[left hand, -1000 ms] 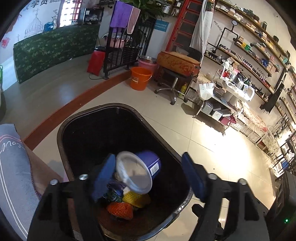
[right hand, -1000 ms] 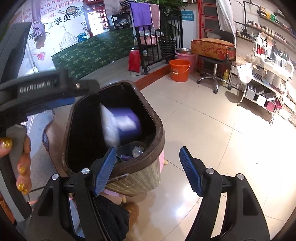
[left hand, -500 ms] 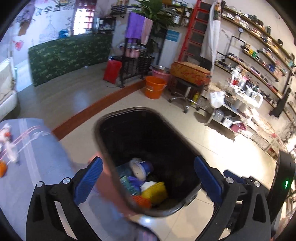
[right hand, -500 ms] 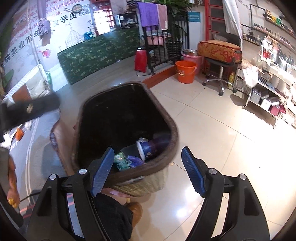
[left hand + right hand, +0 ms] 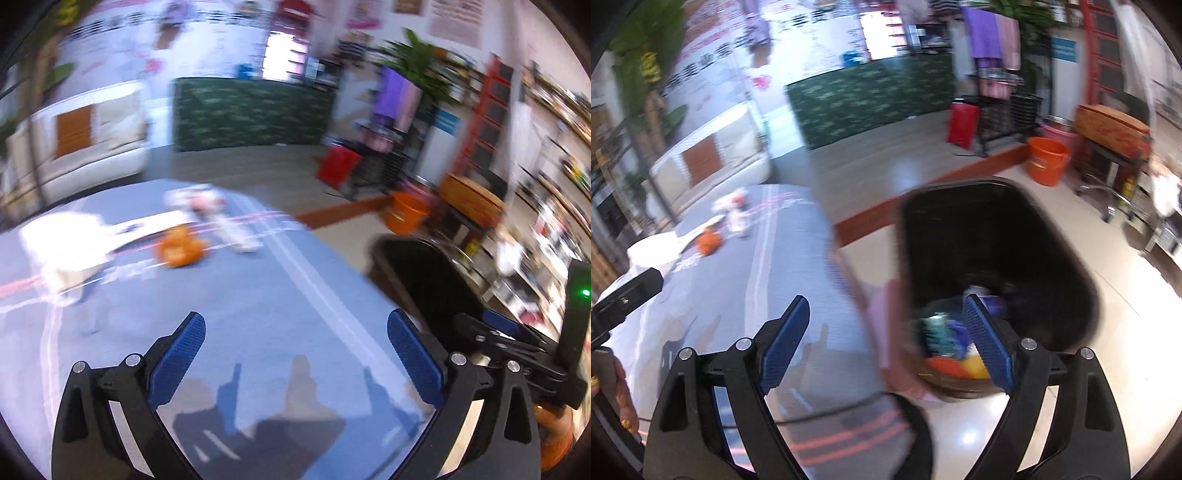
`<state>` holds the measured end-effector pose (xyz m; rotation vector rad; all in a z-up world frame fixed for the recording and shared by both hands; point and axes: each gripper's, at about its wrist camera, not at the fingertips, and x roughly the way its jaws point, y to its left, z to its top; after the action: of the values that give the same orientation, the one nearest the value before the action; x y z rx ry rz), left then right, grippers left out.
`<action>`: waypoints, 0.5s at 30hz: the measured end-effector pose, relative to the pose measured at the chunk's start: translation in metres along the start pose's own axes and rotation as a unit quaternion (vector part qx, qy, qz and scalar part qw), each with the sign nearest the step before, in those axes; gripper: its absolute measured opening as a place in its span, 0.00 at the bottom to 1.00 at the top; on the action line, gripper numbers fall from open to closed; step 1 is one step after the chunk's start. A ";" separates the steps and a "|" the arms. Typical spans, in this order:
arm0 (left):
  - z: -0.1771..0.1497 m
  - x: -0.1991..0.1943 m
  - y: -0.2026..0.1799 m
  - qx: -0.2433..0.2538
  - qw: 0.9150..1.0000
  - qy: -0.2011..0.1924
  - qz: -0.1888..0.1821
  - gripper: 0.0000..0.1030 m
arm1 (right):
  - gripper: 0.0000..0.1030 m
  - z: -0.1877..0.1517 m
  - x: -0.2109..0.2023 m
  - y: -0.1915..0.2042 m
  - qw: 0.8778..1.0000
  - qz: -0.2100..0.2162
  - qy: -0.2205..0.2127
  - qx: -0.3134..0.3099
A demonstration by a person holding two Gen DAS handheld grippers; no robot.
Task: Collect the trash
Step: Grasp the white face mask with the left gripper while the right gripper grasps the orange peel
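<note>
Orange trash [image 5: 180, 252] on table [image 5: 280, 295], well beyond empty, spread jaws

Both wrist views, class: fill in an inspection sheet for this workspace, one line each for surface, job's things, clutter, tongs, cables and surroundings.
Surface: table under a grey-blue cloth with pale and pink stripes.
Job's things: dark trash bin on the floor beside the table, already holding colourful trash; on the cloth's far end, an orange piece, a white wrapper and a blurred white and red item.
Clutter: nothing seen.
Tongs: left tongs open and empty over the cloth; right tongs open and empty, over the table edge and bin.
Cables: thin dark cable across the cloth's near edge.
Surroundings: orange bucket, green patterned counter, tiled floor.
</note>
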<state>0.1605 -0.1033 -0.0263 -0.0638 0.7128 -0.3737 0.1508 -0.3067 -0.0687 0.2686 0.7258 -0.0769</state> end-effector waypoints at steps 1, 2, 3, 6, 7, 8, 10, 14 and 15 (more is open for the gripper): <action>-0.001 -0.006 0.016 -0.018 1.000 -0.004 0.012 0.95 | 0.85 0.002 0.001 0.008 1.000 0.007 0.000 -0.008; -0.003 -0.013 0.028 -0.030 0.999 -0.011 0.020 0.95 | 0.85 0.003 0.001 0.020 1.000 0.016 -0.001 -0.019; -0.003 -0.021 0.043 -0.047 0.998 -0.022 0.033 0.95 | 0.86 0.003 0.001 0.030 0.999 0.023 -0.002 -0.030; -0.003 -0.039 0.082 -0.084 0.993 -0.043 0.072 0.95 | 0.86 0.004 0.000 0.059 0.997 0.052 0.002 -0.057; -0.002 -0.042 0.094 -0.094 0.992 -0.044 0.077 0.94 | 0.86 0.006 0.000 0.067 0.996 0.061 0.003 -0.064; -0.002 -0.045 0.105 -0.103 0.991 -0.044 0.078 0.94 | 0.86 0.007 0.001 0.077 0.995 0.070 0.005 -0.073; -0.002 -0.051 0.126 -0.119 0.988 -0.046 0.086 0.93 | 0.86 0.009 0.002 0.094 0.992 0.084 0.006 -0.092; 0.004 -0.051 0.156 -0.138 0.984 -0.048 0.101 0.92 | 0.86 0.013 0.010 0.129 0.986 0.110 0.022 -0.123; 0.006 -0.047 0.164 -0.143 0.983 -0.045 0.101 0.89 | 0.86 0.014 0.013 0.136 0.985 0.115 0.027 -0.129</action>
<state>0.1830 0.0659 -0.0217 -0.2773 0.6724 -0.0716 0.1911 -0.1788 -0.0380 0.1061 0.7448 0.2442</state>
